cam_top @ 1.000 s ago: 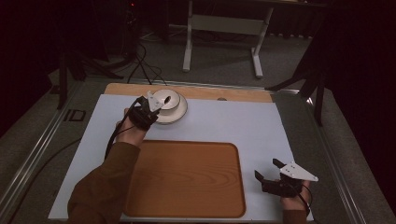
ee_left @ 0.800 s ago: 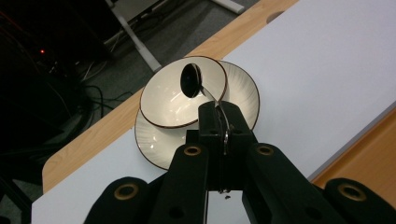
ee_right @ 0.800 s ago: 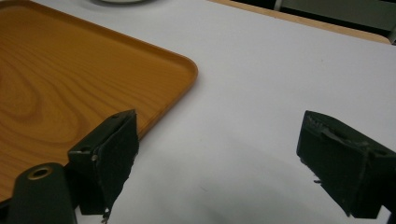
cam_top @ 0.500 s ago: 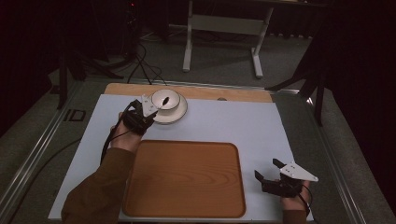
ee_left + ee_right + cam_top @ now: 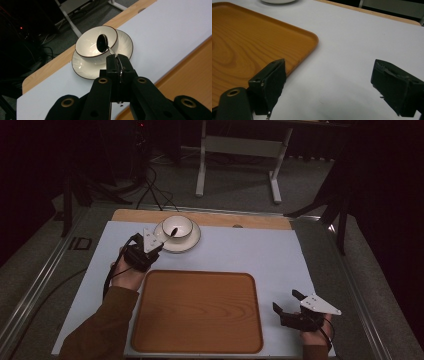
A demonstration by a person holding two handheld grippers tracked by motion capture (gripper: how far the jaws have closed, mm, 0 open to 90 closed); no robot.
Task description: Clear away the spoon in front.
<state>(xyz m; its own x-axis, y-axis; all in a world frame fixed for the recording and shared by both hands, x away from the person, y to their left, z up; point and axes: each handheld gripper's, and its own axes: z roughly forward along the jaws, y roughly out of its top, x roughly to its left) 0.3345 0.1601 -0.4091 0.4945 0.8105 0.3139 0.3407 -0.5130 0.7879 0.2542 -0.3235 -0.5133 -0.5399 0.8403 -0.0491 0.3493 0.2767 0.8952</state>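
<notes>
A white cup with a dark rim [image 5: 177, 226] [image 5: 96, 41] stands on a white saucer [image 5: 190, 241] [image 5: 82, 67] at the far left of the white table mat. My left gripper [image 5: 161, 243] [image 5: 118, 65] is shut on the handle of a metal spoon [image 5: 103, 43] [image 5: 173, 232], whose dark bowl hangs over the cup's rim. A wooden tray [image 5: 197, 312] [image 5: 244, 47] lies empty in the middle near the front. My right gripper [image 5: 286, 303] [image 5: 329, 85] rests at the front right of the mat, open, with nothing between its fingers.
The white mat [image 5: 250, 255] covers a wooden tabletop whose strip [image 5: 235, 219] shows along the far edge. Beyond the table stand a metal frame's legs [image 5: 202, 170] and loose cables [image 5: 150, 185] on the floor.
My left hand has drawn back toward the front left, carrying the spoon so that its bowl now hangs at the cup's rim. The right gripper has kept still.
</notes>
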